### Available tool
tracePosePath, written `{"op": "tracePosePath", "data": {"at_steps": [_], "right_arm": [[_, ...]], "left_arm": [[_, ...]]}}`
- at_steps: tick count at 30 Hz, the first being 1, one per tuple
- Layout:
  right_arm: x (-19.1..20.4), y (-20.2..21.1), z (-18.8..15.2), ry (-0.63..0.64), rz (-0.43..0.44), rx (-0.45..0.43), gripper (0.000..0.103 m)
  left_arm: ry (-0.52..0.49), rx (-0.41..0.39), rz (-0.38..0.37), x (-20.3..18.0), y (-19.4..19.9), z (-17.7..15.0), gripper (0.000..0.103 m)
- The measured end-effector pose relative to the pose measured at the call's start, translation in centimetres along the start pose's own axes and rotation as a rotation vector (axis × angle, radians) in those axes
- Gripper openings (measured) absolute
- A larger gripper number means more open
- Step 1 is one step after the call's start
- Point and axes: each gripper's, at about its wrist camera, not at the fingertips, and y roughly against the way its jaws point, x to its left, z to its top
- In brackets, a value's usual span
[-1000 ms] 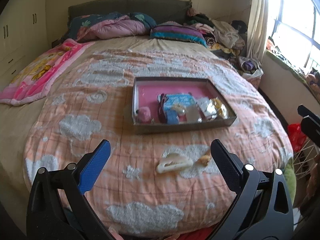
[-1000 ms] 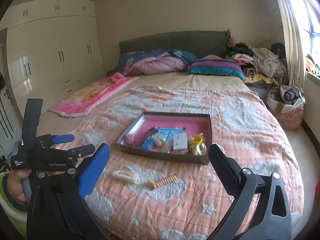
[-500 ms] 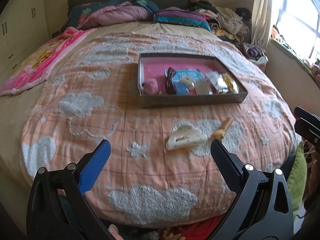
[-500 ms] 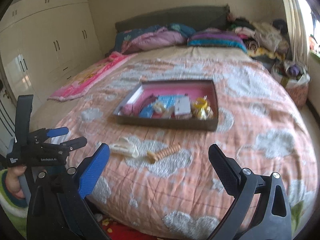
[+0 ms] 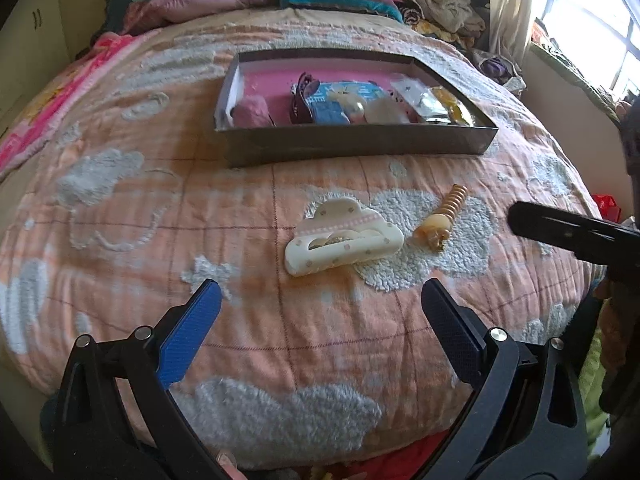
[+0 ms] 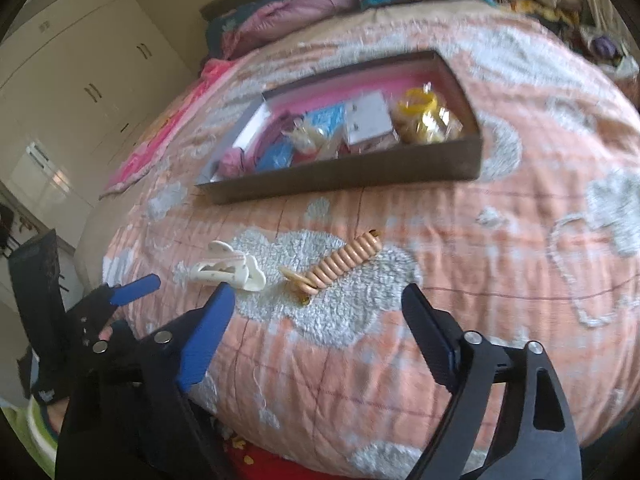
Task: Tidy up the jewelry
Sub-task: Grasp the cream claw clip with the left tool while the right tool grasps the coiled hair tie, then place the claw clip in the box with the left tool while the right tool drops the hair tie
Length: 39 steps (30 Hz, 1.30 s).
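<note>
Left wrist view: both grippers — left gripper, right gripper — gape wide above hair claw.

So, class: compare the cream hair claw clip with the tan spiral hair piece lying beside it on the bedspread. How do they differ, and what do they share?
The cream hair claw clip is broad, arched and dotted; the tan spiral hair piece is slim and ribbed like a coil. The clip is clearly the larger of the two. The clip lies crosswise; the spiral angles toward the tray. Both rest on the bedspread outside the tray, ungripped.
</note>
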Motion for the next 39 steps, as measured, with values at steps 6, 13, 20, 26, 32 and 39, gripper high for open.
{"op": "tracePosePath", "data": {"at_steps": [6,13,20,26,32,39], "right_arm": [[-0.6,-4.6,1.1,-0.074,-0.006,0.1,0.062],[-0.7,-6.4,2.3,-0.082,-0.033,0.051,0.037],[-0.9,-4.1,1.6,-0.023,-0.026,-0.019,0.028],[-1.3,-0.8,0.9,-0.002,-0.037,-0.085,0.028],[-1.6,2.6,0.3,0.004,-0.042,-0.149,0.028],[-1.6,6.2,0.2,0.02,-0.043,-0.225,0.028]], "left_arm": [[0.011,0.008,0.001,0.3,-1.4,0.3,0.094],[0.031,0.024,-0.028,0.1,-2.9,0.5,0.094],[0.036,0.027,-0.02,-0.8,-4.4,1.2,0.084],[0.003,0.017,-0.008,-2.0,-4.6,1.9,0.067],[-0.003,-0.04,-0.038,-2.5,-2.1,2.8,0.065],[-0.006,-0.114,-0.061,-3.0,1.4,4.8,0.065]]}}
